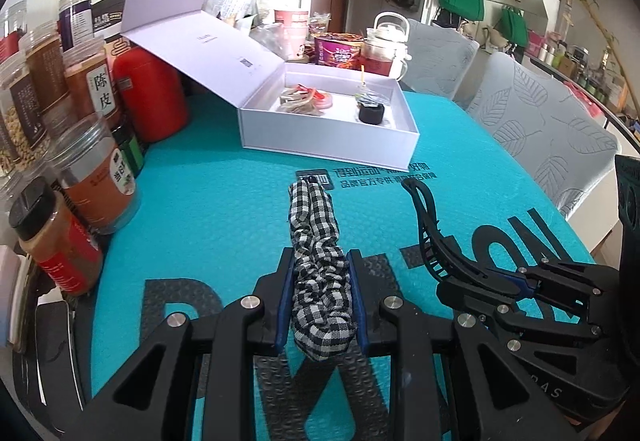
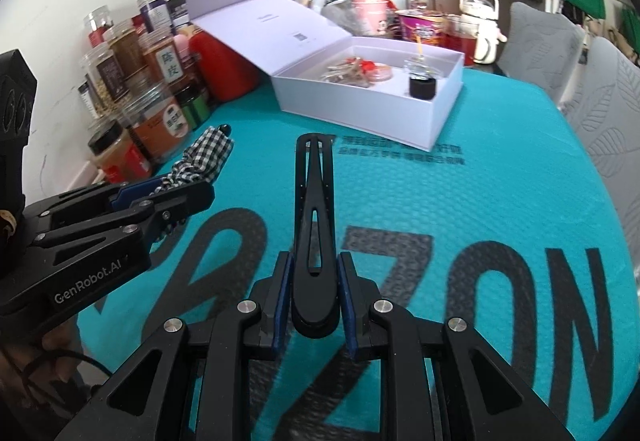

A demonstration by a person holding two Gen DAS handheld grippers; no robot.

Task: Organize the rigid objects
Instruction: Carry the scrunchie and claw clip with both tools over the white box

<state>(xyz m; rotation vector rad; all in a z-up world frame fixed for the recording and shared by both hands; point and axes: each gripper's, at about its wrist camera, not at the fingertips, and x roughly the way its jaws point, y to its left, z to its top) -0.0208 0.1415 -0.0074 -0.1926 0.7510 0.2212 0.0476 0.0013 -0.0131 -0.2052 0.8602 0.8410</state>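
A: What's each hand holding here?

B: The left gripper (image 1: 320,305) is clamped tight on a black-and-white checked scrunchie (image 1: 318,261). The right gripper (image 2: 313,303) is squeezed on a black hair clip (image 2: 314,241). Both are held above the teal mat (image 2: 480,201).

A: And the box?

B: The white box (image 1: 332,141) sits open at the far side, with 1 small black cap (image 1: 371,113) and some other small items inside. Jars (image 1: 96,177) line the left edge.

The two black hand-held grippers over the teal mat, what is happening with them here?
A person is tidying small accessories. The left hand-held gripper is shut on a black-and-white checked fabric hair clip; the right hand-held gripper is shut on a long black plastic hair clip. Both are held above the teal mat, short of the open white box.
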